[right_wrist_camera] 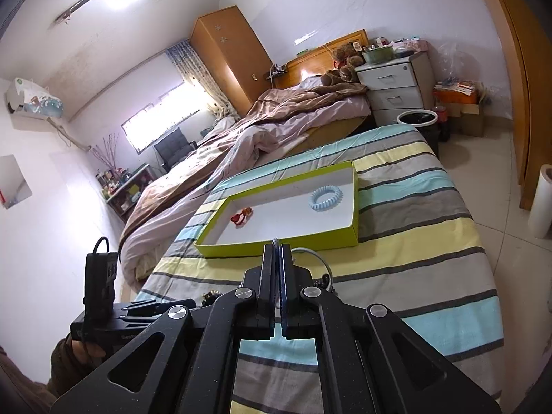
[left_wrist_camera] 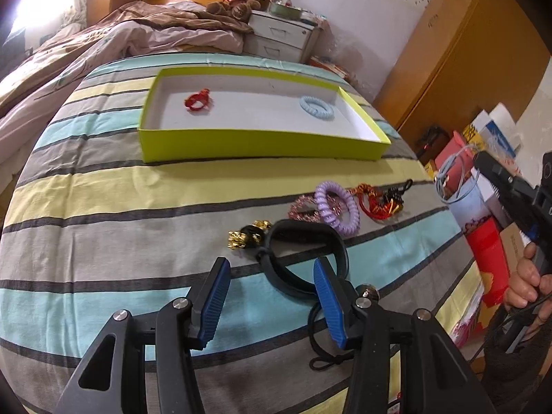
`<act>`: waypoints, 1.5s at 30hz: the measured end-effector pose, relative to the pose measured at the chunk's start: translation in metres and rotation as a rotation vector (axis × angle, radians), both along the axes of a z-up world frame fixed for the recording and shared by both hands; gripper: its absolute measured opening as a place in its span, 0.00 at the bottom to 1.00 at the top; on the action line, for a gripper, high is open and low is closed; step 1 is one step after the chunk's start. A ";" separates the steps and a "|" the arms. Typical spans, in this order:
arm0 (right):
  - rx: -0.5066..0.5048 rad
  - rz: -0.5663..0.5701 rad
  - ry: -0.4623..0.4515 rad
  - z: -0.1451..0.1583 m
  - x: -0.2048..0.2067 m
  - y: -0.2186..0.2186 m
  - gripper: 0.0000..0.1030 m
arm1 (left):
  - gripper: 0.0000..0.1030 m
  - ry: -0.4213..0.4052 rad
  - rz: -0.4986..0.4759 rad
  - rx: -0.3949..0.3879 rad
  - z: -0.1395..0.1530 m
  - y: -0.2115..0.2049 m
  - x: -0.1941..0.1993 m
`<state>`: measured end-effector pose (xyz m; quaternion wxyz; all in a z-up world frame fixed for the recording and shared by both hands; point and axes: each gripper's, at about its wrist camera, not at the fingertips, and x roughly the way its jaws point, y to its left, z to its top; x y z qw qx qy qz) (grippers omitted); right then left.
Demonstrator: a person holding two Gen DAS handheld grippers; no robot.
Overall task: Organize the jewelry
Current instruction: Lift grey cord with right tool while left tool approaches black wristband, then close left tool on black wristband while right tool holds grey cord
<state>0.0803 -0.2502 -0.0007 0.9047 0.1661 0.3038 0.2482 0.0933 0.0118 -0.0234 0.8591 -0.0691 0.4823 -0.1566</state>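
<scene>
A lime-green box [left_wrist_camera: 262, 145] lies on the striped bed and holds a red bracelet [left_wrist_camera: 198, 101] and a light blue coil ring [left_wrist_camera: 317, 106]. My left gripper [left_wrist_camera: 272, 272] is open, low over a black band [left_wrist_camera: 303, 258]. Beside it lie a gold and black piece [left_wrist_camera: 248, 236], a purple coil ring [left_wrist_camera: 336, 212], a pink glitter ring [left_wrist_camera: 303, 208] and a red tassel knot [left_wrist_camera: 381, 200]. My right gripper [right_wrist_camera: 277, 252] is shut on a grey-blue cord loop [left_wrist_camera: 455, 176], held in the air to the right, short of the box [right_wrist_camera: 276, 245].
The striped cover [left_wrist_camera: 103, 207] ends at the right, where bags and boxes [left_wrist_camera: 483, 214] stand on the floor. A rumpled quilt [right_wrist_camera: 241, 131] lies on the big bed to the left. White drawers [right_wrist_camera: 393, 86] and a bin [right_wrist_camera: 417, 119] stand behind.
</scene>
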 end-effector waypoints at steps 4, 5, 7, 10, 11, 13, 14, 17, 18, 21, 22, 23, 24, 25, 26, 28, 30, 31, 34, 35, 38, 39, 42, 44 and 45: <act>0.008 0.009 0.006 -0.005 0.002 0.000 0.01 | 0.48 0.008 0.022 0.026 -0.002 -0.007 0.005; 0.008 0.009 0.009 -0.006 0.001 -0.001 0.01 | 0.48 -0.001 0.023 0.044 -0.002 -0.009 0.005; 0.013 0.012 0.016 -0.009 0.001 0.000 0.01 | 0.48 0.005 0.038 0.092 -0.004 -0.012 0.007; 0.021 0.017 0.019 -0.011 0.000 -0.001 0.01 | 0.48 0.002 0.045 0.114 -0.004 -0.014 0.007; 0.024 0.018 0.020 -0.011 0.000 -0.002 0.01 | 0.48 0.001 0.045 0.121 -0.004 -0.014 0.007; 0.027 0.019 0.022 -0.012 0.001 -0.003 0.01 | 0.48 -0.003 0.035 0.148 -0.004 -0.016 0.006; 0.029 0.019 0.023 -0.012 0.001 -0.003 0.01 | 0.48 -0.004 0.035 0.164 -0.003 -0.016 0.006; 0.034 0.024 0.021 -0.012 0.000 -0.003 0.01 | 0.45 -0.007 0.049 0.178 0.000 -0.013 0.006; 0.033 0.023 0.021 -0.013 0.000 -0.002 0.01 | 0.42 -0.006 0.049 0.172 0.000 -0.012 0.007; 0.041 0.025 0.029 -0.015 0.000 -0.003 0.01 | 0.32 0.024 0.031 0.128 -0.002 -0.014 0.009; 0.042 0.026 0.030 -0.015 0.000 -0.002 0.01 | 0.32 0.027 0.025 0.137 -0.004 -0.018 0.010; 0.042 0.026 0.030 -0.016 0.000 -0.002 0.01 | 0.32 0.023 0.023 0.149 -0.004 -0.020 0.010; 0.045 0.026 0.030 -0.015 0.000 -0.002 0.01 | 0.32 0.020 0.019 0.154 -0.004 -0.023 0.010; 0.047 0.025 0.029 -0.015 0.000 -0.002 0.01 | 0.31 0.019 0.019 0.159 -0.005 -0.025 0.011; 0.048 0.025 0.028 -0.015 0.000 -0.003 0.01 | 0.29 0.018 0.017 0.162 -0.004 -0.027 0.011; 0.051 0.023 0.025 -0.014 -0.001 -0.003 0.01 | 0.26 0.013 0.017 0.172 -0.005 -0.029 0.010; 0.051 0.020 0.025 -0.014 -0.001 -0.004 0.01 | 0.19 0.007 0.024 0.170 -0.005 -0.027 0.008; 0.051 0.020 0.024 -0.014 -0.001 -0.004 0.01 | 0.16 0.006 0.026 0.162 -0.005 -0.026 0.008; 0.051 0.020 0.026 -0.014 -0.001 -0.004 0.01 | 0.09 -0.001 0.033 0.144 -0.003 -0.022 0.006; 0.051 0.019 0.027 -0.015 -0.001 -0.004 0.01 | 0.09 -0.007 0.032 0.146 -0.002 -0.023 0.005; 0.052 0.018 0.029 -0.015 -0.001 -0.004 0.01 | 0.08 -0.024 0.029 0.150 0.001 -0.024 0.003; 0.053 0.018 0.029 -0.014 -0.001 -0.004 0.01 | 0.08 -0.029 0.032 0.154 0.003 -0.024 0.002; 0.050 0.016 0.026 -0.014 -0.001 -0.004 0.01 | 0.08 -0.040 0.039 0.142 0.006 -0.020 0.001; 0.052 0.013 0.025 -0.014 -0.001 -0.004 0.01 | 0.08 -0.046 0.049 0.134 0.008 -0.016 -0.001; 0.052 0.009 0.026 -0.014 -0.001 -0.004 0.01 | 0.08 -0.051 0.047 0.127 0.011 -0.015 -0.002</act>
